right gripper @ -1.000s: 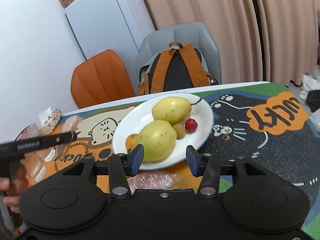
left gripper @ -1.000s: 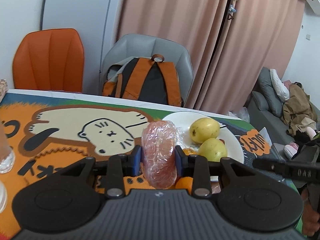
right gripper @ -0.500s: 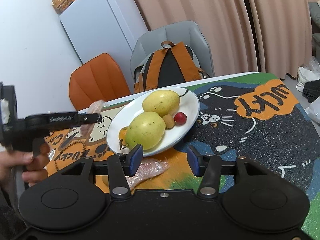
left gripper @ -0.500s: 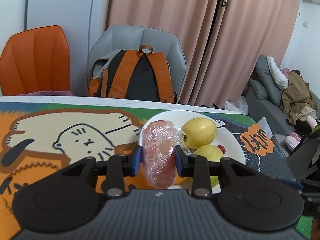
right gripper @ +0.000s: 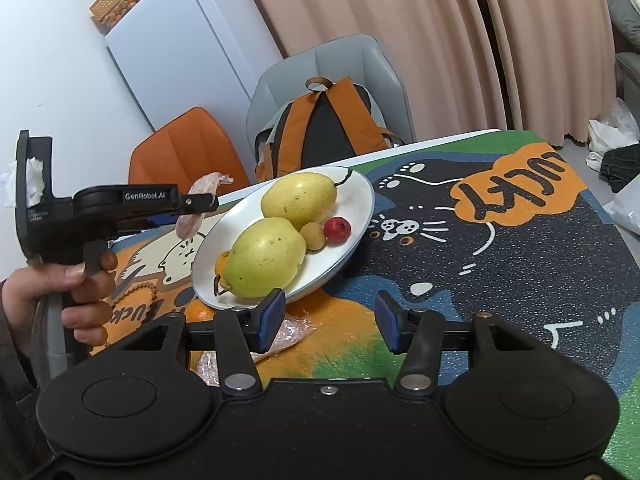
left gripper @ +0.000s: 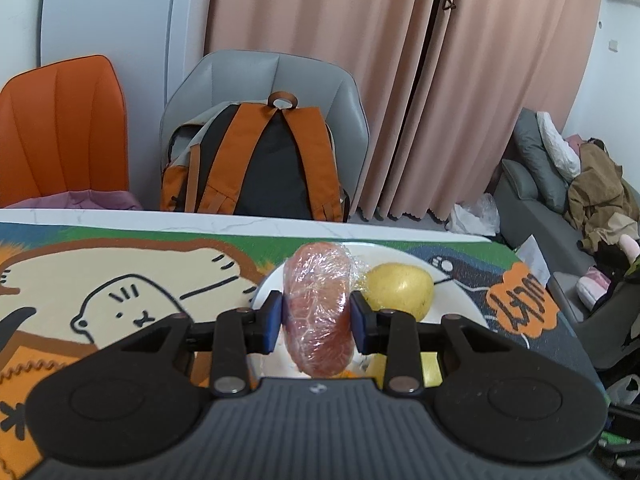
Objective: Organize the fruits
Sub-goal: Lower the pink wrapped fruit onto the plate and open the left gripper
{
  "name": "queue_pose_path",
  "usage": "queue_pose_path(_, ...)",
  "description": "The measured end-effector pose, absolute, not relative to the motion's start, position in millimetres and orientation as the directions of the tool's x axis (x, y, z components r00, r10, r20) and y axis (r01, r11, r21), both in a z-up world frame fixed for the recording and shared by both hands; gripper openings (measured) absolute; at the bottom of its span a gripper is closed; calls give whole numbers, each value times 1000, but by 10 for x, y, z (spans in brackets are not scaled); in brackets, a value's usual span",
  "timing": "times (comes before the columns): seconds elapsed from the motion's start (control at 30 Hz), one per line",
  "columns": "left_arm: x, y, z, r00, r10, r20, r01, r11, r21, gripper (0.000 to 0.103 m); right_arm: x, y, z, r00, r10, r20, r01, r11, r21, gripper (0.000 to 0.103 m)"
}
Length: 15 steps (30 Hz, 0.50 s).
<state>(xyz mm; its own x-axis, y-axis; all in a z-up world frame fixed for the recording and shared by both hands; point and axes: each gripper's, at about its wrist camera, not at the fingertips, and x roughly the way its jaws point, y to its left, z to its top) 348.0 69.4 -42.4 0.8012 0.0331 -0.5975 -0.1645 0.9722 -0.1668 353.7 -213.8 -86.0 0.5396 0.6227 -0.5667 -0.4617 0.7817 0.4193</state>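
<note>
My left gripper [left gripper: 317, 317] is shut on a pink-red fruit wrapped in clear film [left gripper: 319, 308] and holds it in the air over the left rim of the white plate [left gripper: 456, 300]. In the right wrist view the left gripper [right gripper: 200, 204] hangs left of the plate [right gripper: 360, 200] with the wrapped fruit [right gripper: 192, 222] in it. The plate holds two yellow-green pears [right gripper: 266, 256], a small tan fruit [right gripper: 313, 236], a small red fruit [right gripper: 337, 229] and an orange [right gripper: 221, 266]. My right gripper [right gripper: 330, 320] is open and empty, low at the plate's near edge.
Another film-wrapped piece [right gripper: 288, 330] and an orange fruit [right gripper: 200, 314] lie on the cartoon mat [right gripper: 500, 240] under my right gripper. A grey chair with an orange-black backpack [left gripper: 256, 168] and an orange chair [left gripper: 60, 132] stand behind the table. A sofa [left gripper: 560, 200] is at right.
My left gripper has carried the wrapped fruit rightward from over the mat to above the plate's left rim. My right gripper has drawn back and lifted slightly, still open.
</note>
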Motion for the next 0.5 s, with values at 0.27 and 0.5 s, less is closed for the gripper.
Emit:
queue_pose_path(0.27, 3354, 699, -398, 792, 42, -609, -177, 971, -163, 39, 3510, -2115, -870, 534, 628, -566, -462, 777, 428, 50)
queue_pose_path(0.5, 3077, 748, -416, 779, 57, -625, -198, 967, -159, 53, 3404, -1953, -849, 507, 652, -564, -491, 756, 433, 53)
